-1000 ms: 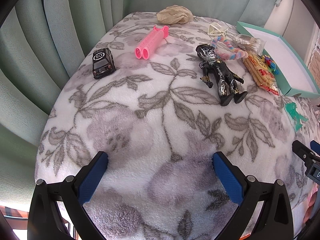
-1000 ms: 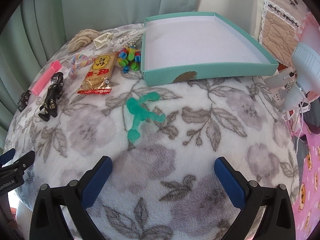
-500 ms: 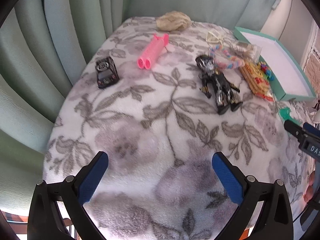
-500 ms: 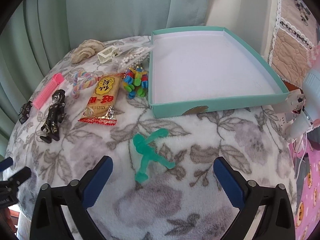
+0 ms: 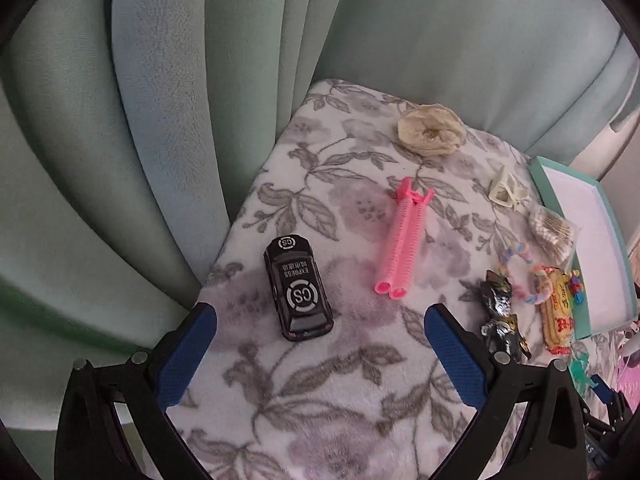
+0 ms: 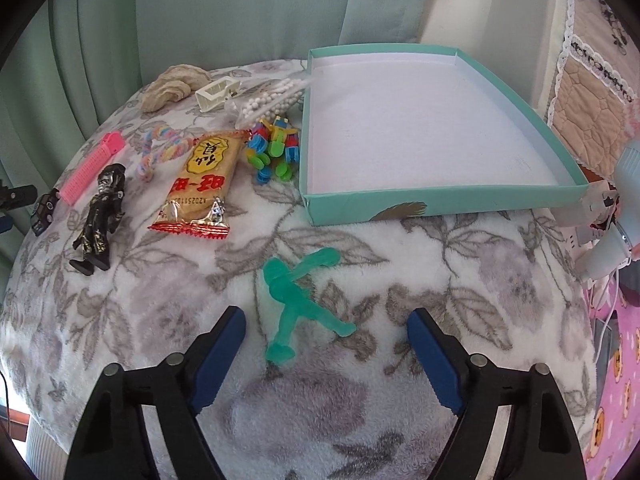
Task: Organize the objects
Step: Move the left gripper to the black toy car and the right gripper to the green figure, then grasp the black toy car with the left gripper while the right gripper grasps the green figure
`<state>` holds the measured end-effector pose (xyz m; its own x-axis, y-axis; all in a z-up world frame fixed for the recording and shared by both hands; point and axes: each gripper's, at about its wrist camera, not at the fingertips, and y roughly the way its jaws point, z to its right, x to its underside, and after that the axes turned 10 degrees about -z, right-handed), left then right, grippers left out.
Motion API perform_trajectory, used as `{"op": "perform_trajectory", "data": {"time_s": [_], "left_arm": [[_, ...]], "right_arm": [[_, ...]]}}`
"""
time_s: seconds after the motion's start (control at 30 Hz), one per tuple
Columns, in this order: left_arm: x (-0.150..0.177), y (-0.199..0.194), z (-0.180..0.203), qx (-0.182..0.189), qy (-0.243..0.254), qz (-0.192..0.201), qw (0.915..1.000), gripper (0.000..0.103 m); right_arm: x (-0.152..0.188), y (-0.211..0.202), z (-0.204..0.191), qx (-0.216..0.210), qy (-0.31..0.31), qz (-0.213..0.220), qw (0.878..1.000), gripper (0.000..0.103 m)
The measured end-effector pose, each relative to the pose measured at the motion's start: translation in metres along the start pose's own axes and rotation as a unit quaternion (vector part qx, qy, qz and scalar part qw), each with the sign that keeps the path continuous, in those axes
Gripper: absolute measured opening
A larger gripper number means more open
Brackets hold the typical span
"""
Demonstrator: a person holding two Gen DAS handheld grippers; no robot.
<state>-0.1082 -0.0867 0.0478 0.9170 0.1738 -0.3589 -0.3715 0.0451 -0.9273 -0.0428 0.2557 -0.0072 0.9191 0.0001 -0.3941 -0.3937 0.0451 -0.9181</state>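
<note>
- Left gripper (image 5: 320, 316): blue ribbed pads spread wide, empty, flanking the glossy black toy car (image 5: 298, 287) on the fuzzy floral blanket (image 5: 320, 400).
- Right gripper (image 6: 326, 330): fingers spread apart, empty, around the translucent green rubbery figure (image 6: 298, 300).
- Shallow teal cardboard box (image 6: 440, 204) lies just beyond the figure.

The left gripper (image 5: 320, 316), black-framed with blue pads on its fingertips (image 5: 188, 352), is spread wide and holds nothing, hanging low over the left part of the scene. The right gripper (image 6: 326, 328), of the same black frame and blue-padded fingertips (image 6: 434, 360), is likewise wide apart and empty, low at the near side. Its tips also show at the right edge of the left wrist view.
</note>
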Motion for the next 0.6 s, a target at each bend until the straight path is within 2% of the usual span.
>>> {"op": "perform_trajectory", "data": {"time_s": [0.13, 0.2, 0.27, 0.3, 0.43, 0.5, 0.57, 0.6], "left_arm": [[-0.017, 0.017, -0.006, 0.003, -0.034, -0.015, 0.9993, 0.103], [-0.022, 0.023, -0.005, -0.012, -0.037, -0.015, 0.9992, 0.101], [-0.025, 0.028, -0.004, -0.025, -0.033, -0.018, 0.9990, 0.092], [-0.026, 0.030, -0.004, -0.027, -0.030, -0.022, 0.9989, 0.089], [-0.027, 0.036, 0.000, -0.031, -0.016, -0.035, 0.9988, 0.068], [-0.027, 0.038, 0.003, -0.038, -0.012, -0.036, 0.9986, 0.059], [-0.027, 0.039, 0.004, -0.042, -0.012, -0.040, 0.9983, 0.041], [-0.027, 0.040, 0.005, -0.049, -0.011, -0.042, 0.9978, 0.039]], "right_arm": [[0.001, -0.002, -0.002, -0.007, -0.005, 0.001, 1.000, 0.071], [0.002, -0.002, 0.000, -0.011, -0.004, 0.001, 1.000, 0.067], [0.002, -0.003, 0.003, -0.012, 0.000, 0.001, 1.000, 0.056], [0.002, -0.004, 0.004, -0.013, 0.003, 0.001, 1.000, 0.054], [0.002, -0.005, 0.009, -0.022, 0.008, 0.000, 1.000, 0.043], [0.001, -0.006, 0.011, -0.028, 0.011, -0.001, 1.000, 0.041], [0.001, -0.007, 0.013, -0.034, 0.014, -0.001, 0.999, 0.041], [0.002, -0.007, 0.014, -0.036, 0.017, 0.000, 0.999, 0.041]]}}
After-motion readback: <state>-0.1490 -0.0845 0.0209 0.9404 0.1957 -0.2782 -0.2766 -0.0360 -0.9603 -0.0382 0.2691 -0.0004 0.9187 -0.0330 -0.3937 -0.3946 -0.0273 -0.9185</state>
